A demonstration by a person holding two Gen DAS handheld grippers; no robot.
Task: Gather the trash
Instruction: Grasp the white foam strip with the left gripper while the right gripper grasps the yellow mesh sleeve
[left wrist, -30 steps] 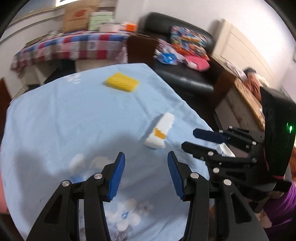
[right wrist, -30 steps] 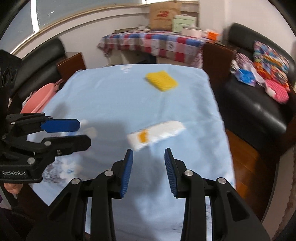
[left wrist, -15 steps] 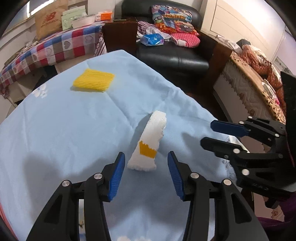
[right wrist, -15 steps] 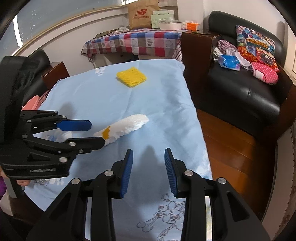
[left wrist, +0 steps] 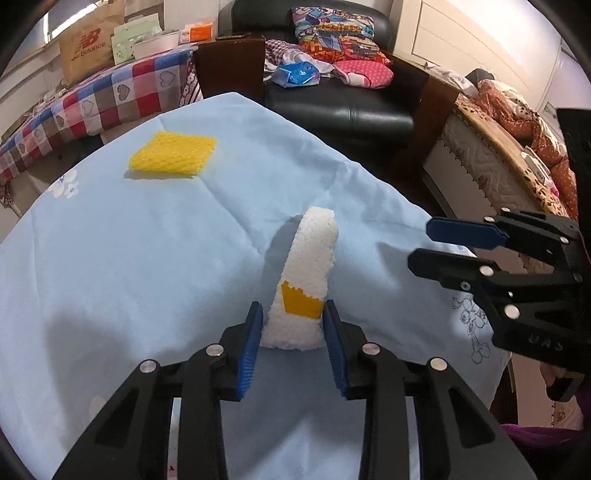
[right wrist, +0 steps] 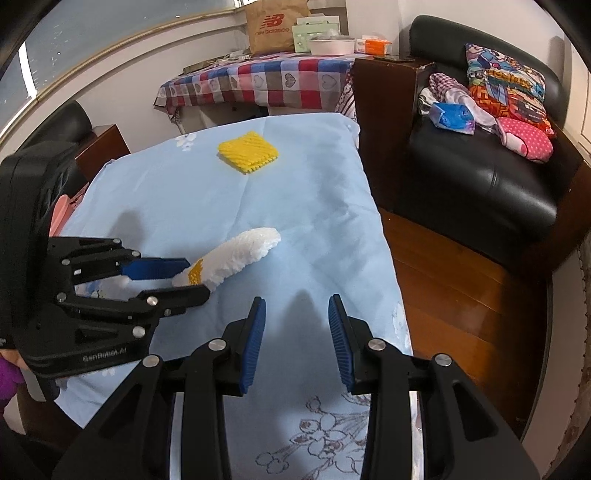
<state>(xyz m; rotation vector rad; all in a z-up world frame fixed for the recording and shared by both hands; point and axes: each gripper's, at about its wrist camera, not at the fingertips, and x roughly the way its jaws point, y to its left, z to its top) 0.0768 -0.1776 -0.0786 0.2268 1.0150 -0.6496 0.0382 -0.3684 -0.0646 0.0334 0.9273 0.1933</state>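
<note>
Fingers (left wrist: 254, 334) astride foam sleeve (left wrist: 309, 273) (sofa (left wrist: 343, 110) beyond)

Readable lettering on a paper bag and a gripper body

The brown paper shopping bag (right wrist: 276, 25) standing on the checked-cloth table (right wrist: 258, 83) at the back carries a red "NB" logo with the words "new balance" beneath it, legible in both wrist views (left wrist: 86, 46). The black plastic housing of the left gripper (right wrist: 162, 278), seen from the right wrist, bears pale lettering reading "GenRobot.AI" along its lower edge. Other printing on the boxes beside the bag is too small to make out.
</note>
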